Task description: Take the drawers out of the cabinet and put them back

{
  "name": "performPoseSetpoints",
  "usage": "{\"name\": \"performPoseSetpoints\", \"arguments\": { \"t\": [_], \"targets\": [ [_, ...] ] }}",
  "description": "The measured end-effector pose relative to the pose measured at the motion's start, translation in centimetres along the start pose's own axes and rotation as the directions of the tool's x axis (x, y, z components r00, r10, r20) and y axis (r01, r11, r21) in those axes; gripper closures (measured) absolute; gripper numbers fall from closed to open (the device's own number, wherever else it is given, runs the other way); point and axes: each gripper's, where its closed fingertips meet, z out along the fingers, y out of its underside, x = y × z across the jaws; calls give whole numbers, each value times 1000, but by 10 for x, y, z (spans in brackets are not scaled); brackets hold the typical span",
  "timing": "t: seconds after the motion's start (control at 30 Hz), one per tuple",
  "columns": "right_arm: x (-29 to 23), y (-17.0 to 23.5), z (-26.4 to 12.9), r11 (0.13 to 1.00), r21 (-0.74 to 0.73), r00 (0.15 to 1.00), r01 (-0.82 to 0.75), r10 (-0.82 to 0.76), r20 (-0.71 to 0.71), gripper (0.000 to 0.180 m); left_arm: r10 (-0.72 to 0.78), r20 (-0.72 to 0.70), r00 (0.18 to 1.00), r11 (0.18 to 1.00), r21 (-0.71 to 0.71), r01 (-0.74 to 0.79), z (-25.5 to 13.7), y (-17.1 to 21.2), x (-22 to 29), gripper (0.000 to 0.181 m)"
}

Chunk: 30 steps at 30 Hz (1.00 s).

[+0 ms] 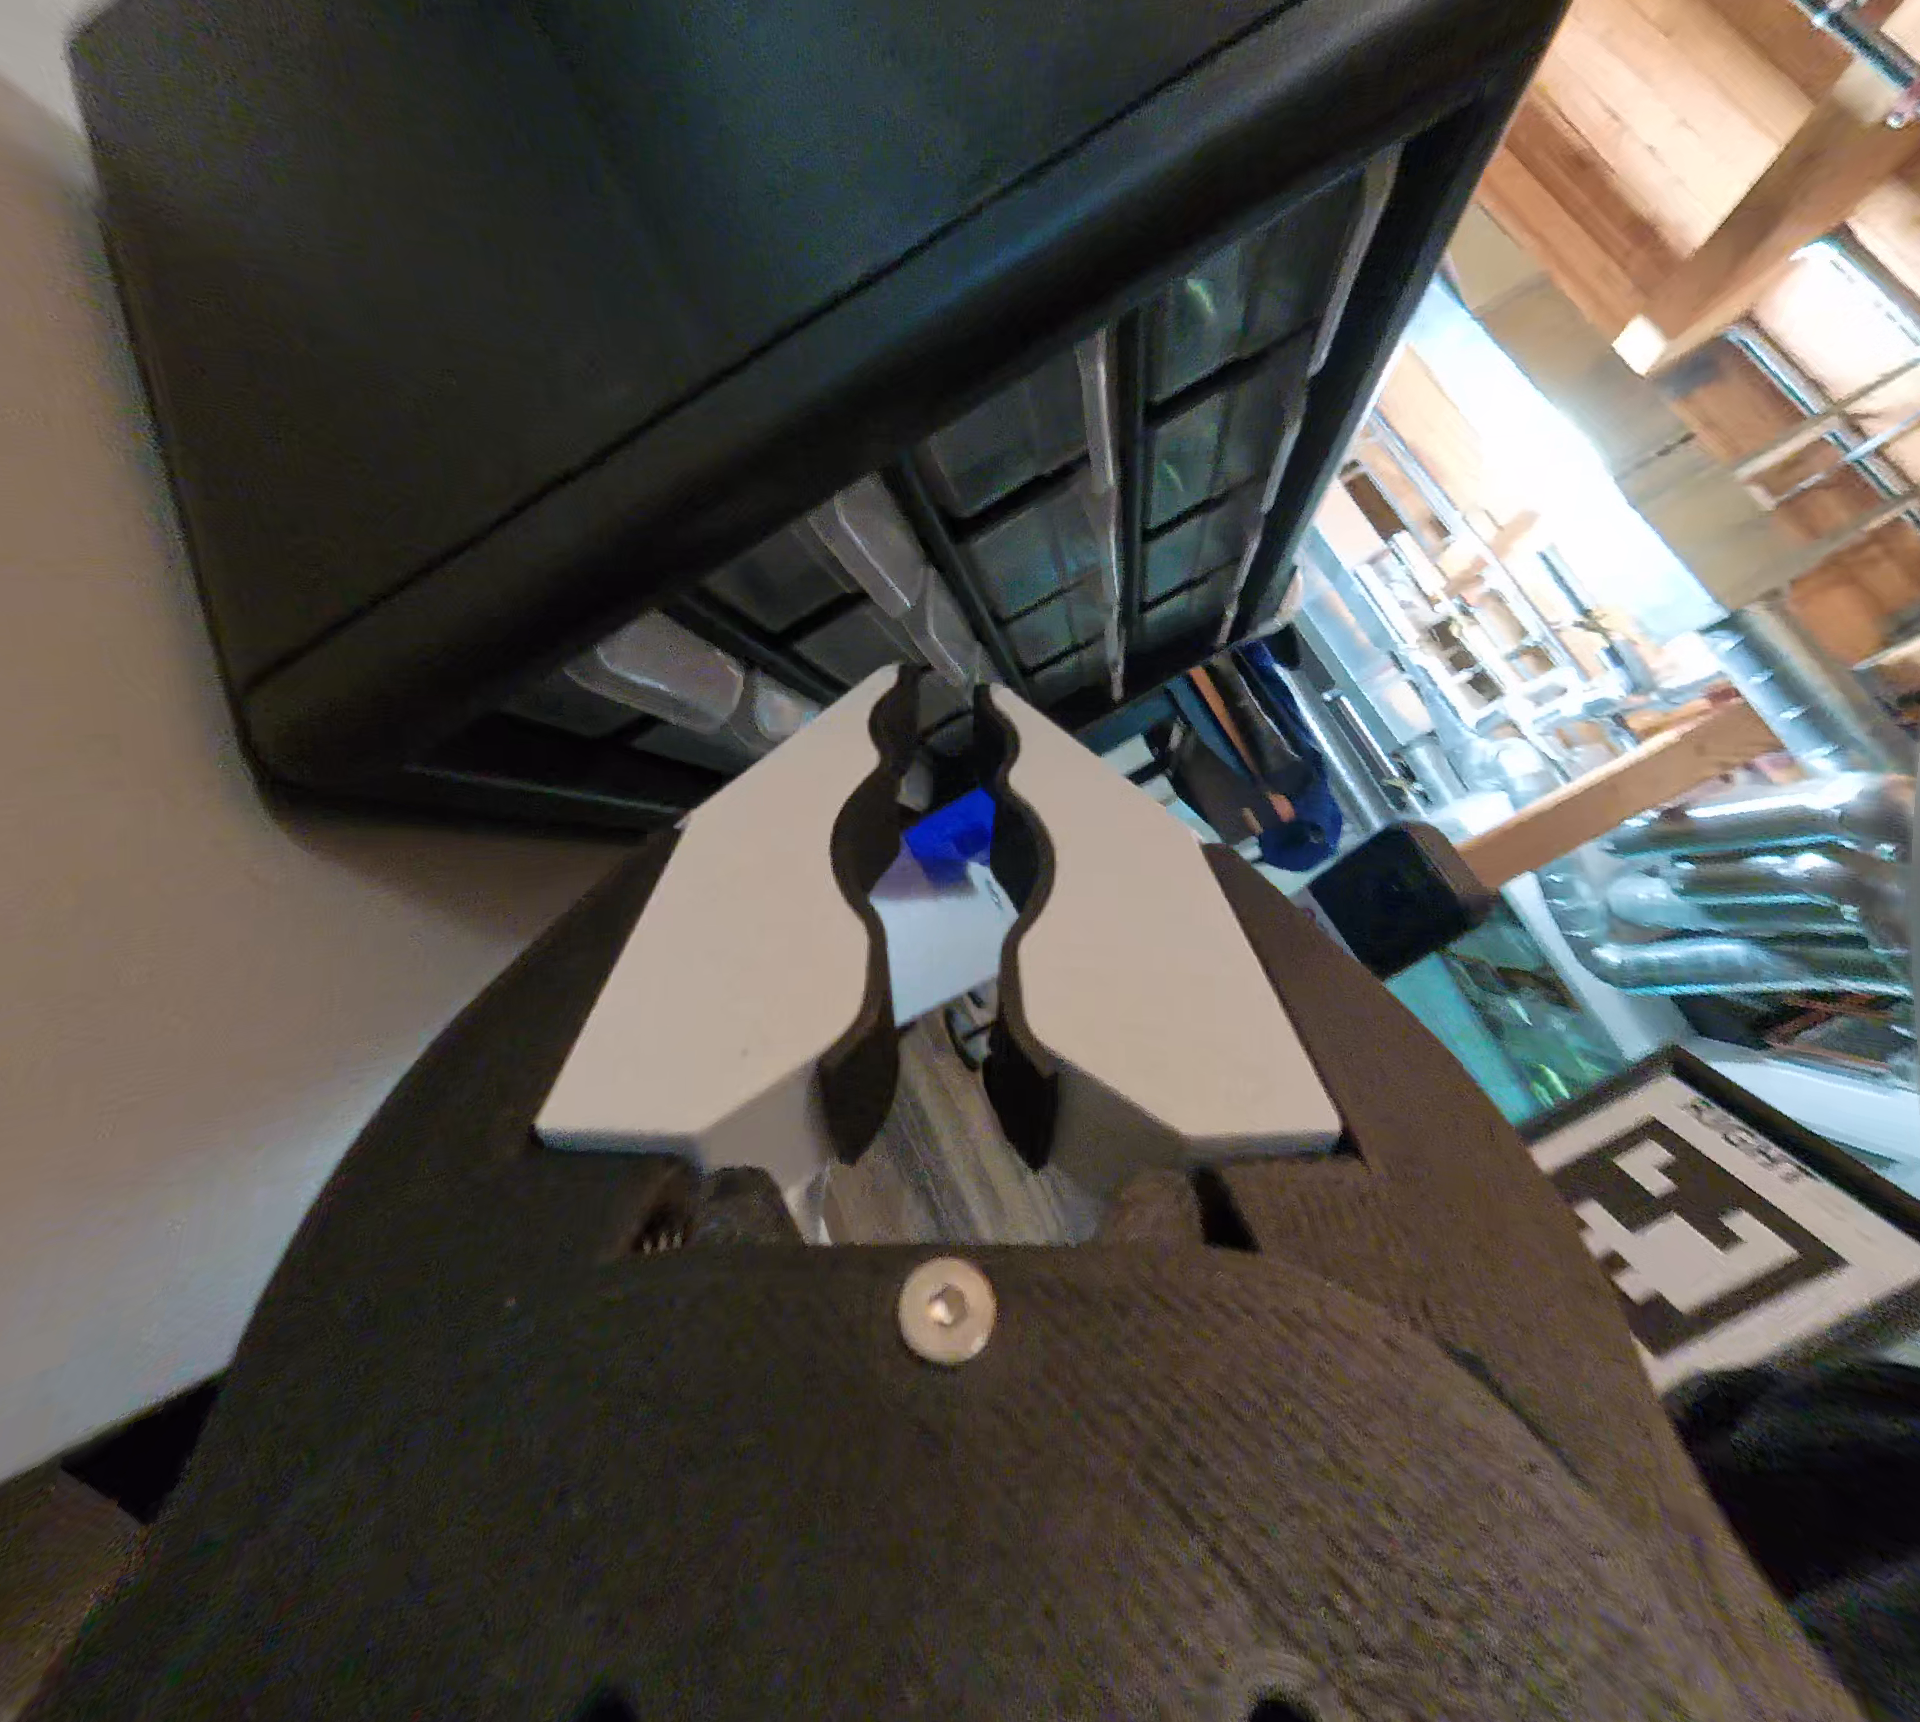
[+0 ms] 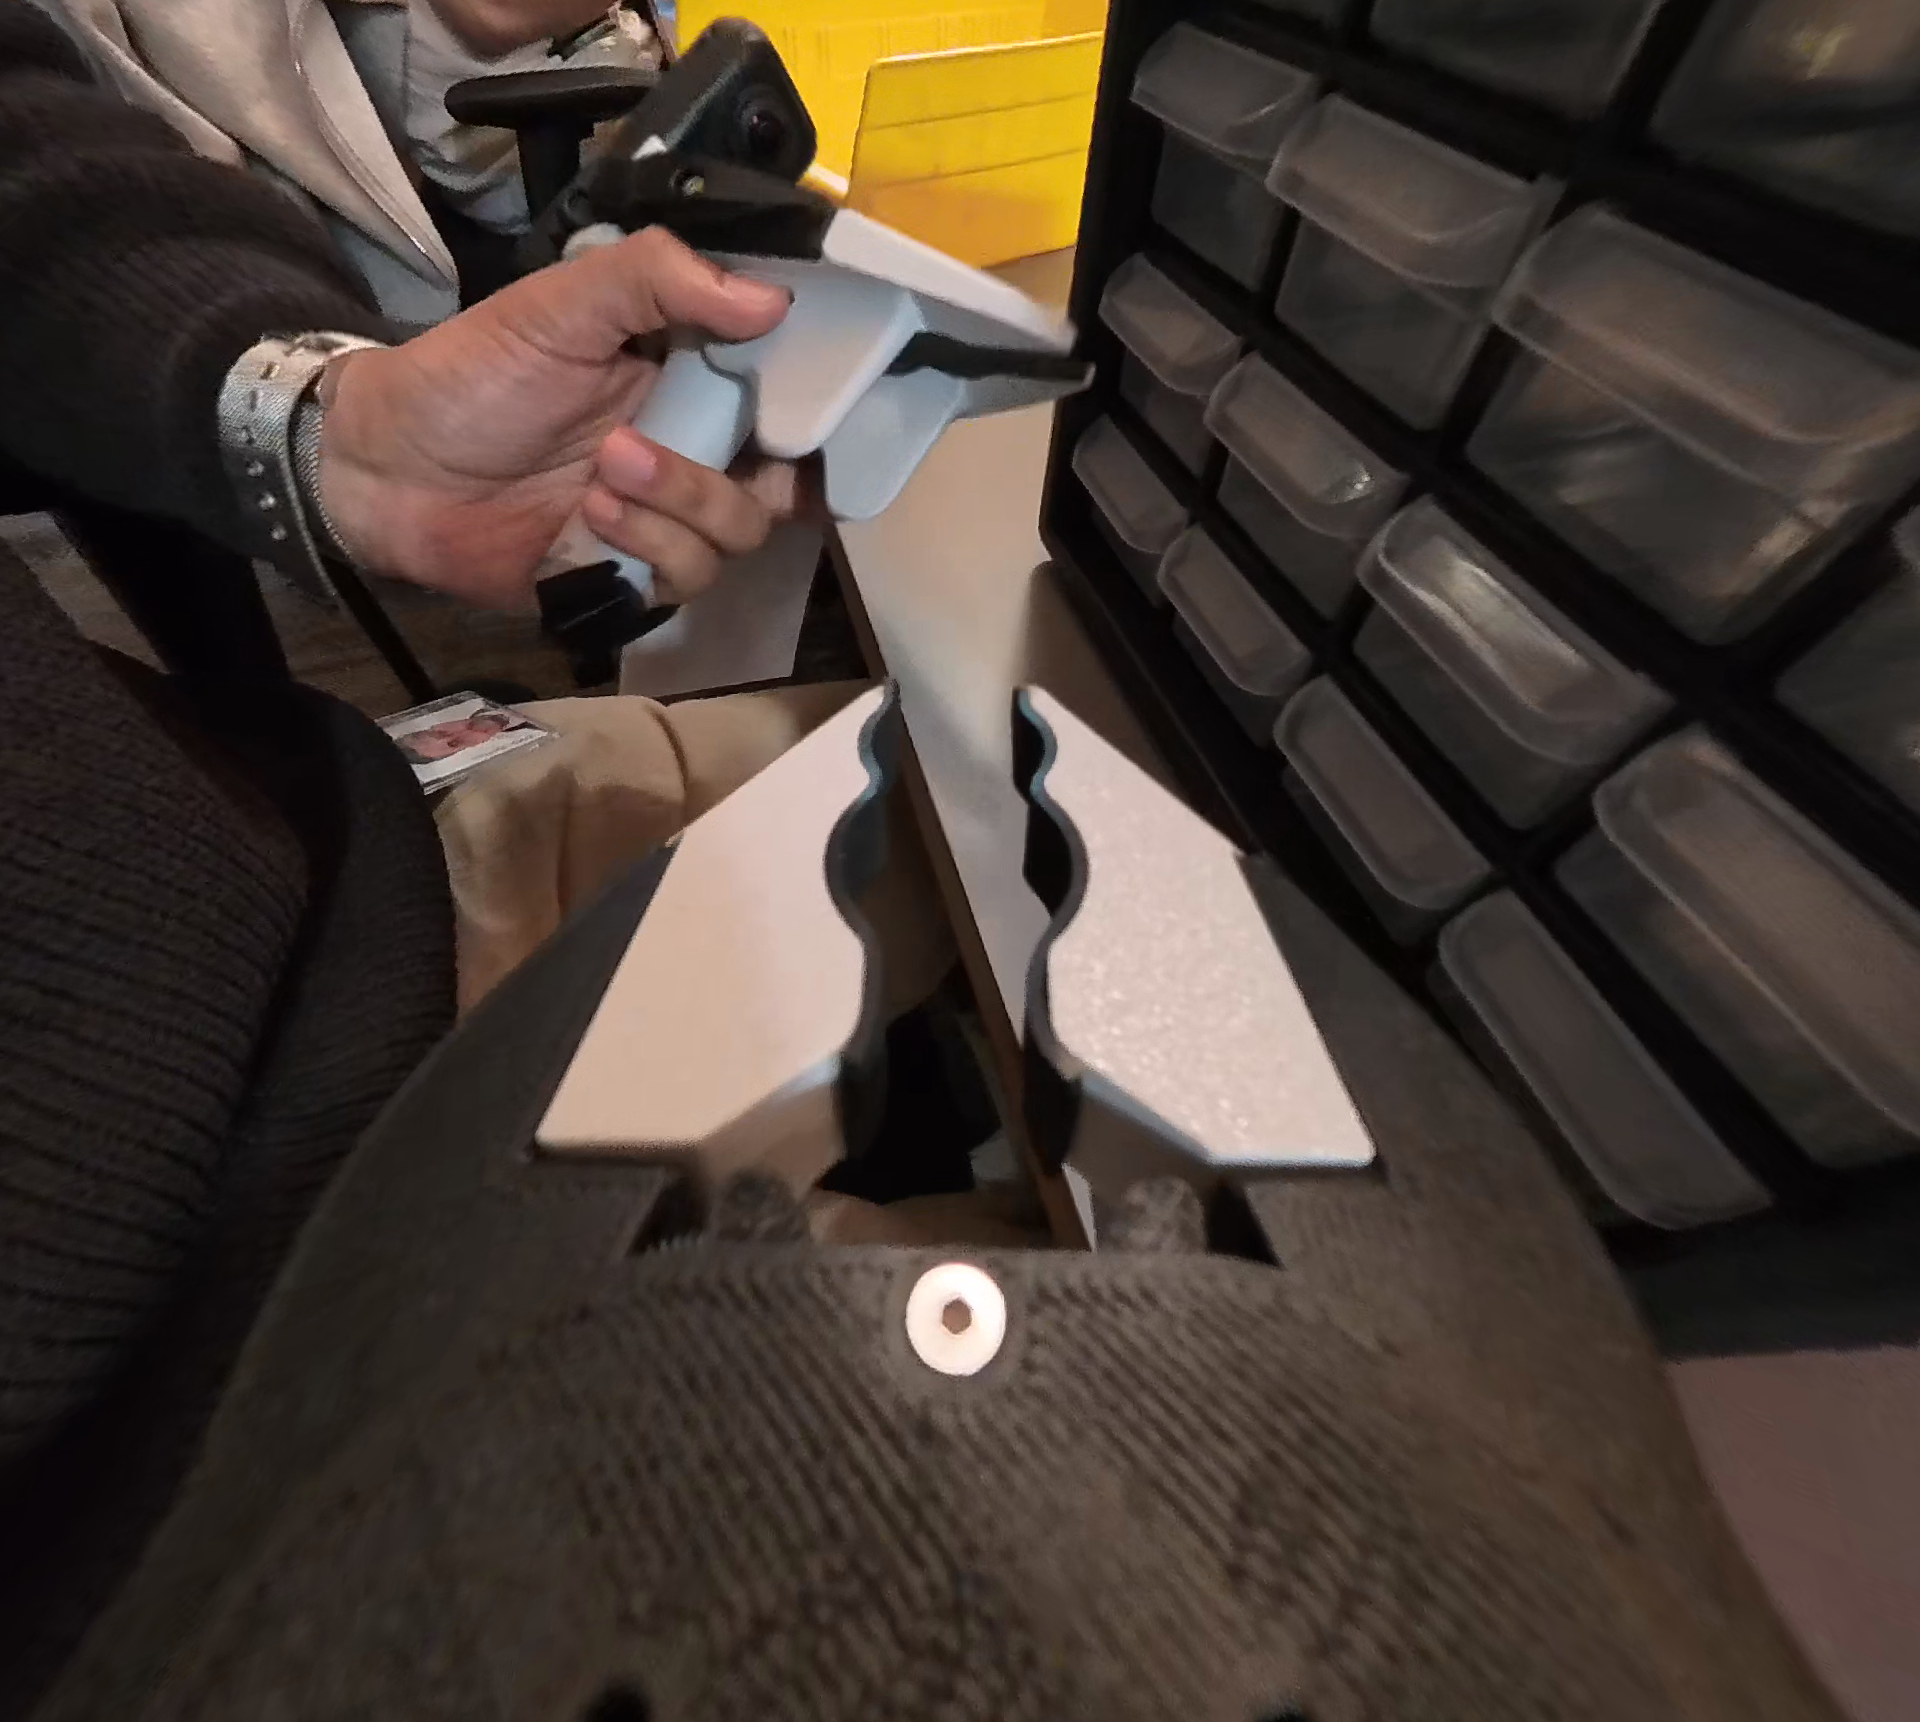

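Black cabinet (image 2: 1091,238) stands upright on the pale bench (image 2: 966,737), its front a grid of clear plastic drawers (image 2: 1455,633); every drawer in view sits pushed in flush, none is out on the bench. Left gripper (image 2: 1075,368) is held in the operator's left hand (image 2: 520,436) at the cabinet's left front edge, about level with the middle rows. From the right wrist view its fingers (image 2: 997,322) look nearly closed, tips touching or just beside the frame; the left wrist view shows a narrow gap between them with nothing gripped that I can make out, though the tips sit just beside the drawer pulls and blur hides the contact. Judgement: this arm is either bracing the cabinet so it does not slide, or lining up on a pull tab in the leftmost column. Right gripper (image 2: 951,716) hangs low and near, in front of the cabinet's lower left corner, fingers parted and empty, bench edge visible through the gap. It appears to be waiting its turn. A yellow bin (image 2: 966,114) sits on the far side, left of the cabinet; other people work beyond. Task looks to be at a start or between drawers.
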Motion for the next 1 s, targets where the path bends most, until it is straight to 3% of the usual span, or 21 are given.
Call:
{"name": "performPoseSetpoints", "arguments": {
  "t": [0.23, 0.5, 0.6, 0.8, 0.93, 1.0],
  "targets": [
    [1, 17, 9, 998, -64, 1000, 8, -7, 12, 166, -13, 67, 998, 1000, 9, 12, 3, 1, -21, 167],
    [2, 17, 23, 1000, -27, 999, -10, 11, 51, 180, -43, 0, 999, 998, 34, 43, 20, -4, -13, 160],
    [10, 12, 31, 1000, -4, 999, -28, 28, 42, 180, -50, -2, 999, 995, 83, 50, 20, -9, -13, 159],
    [36, -18, 36, 996, 83, 992, 21, -10, -126, 179, -30, 25, 999, 976, 217, 23, 12, -20, -14, 162],
    [30, -39, 49, 981, 183, 994, -67, 81, -69, 175, -53, -7, 999, 961, 270, 53, 13, -18, -10, 161],
    [18, -38, 50, 984, 162, 997, -75, 79, -18, 170, -92, -30, 995, 963, 252, 96, 14, -14, -10, 158]
  ]
}}
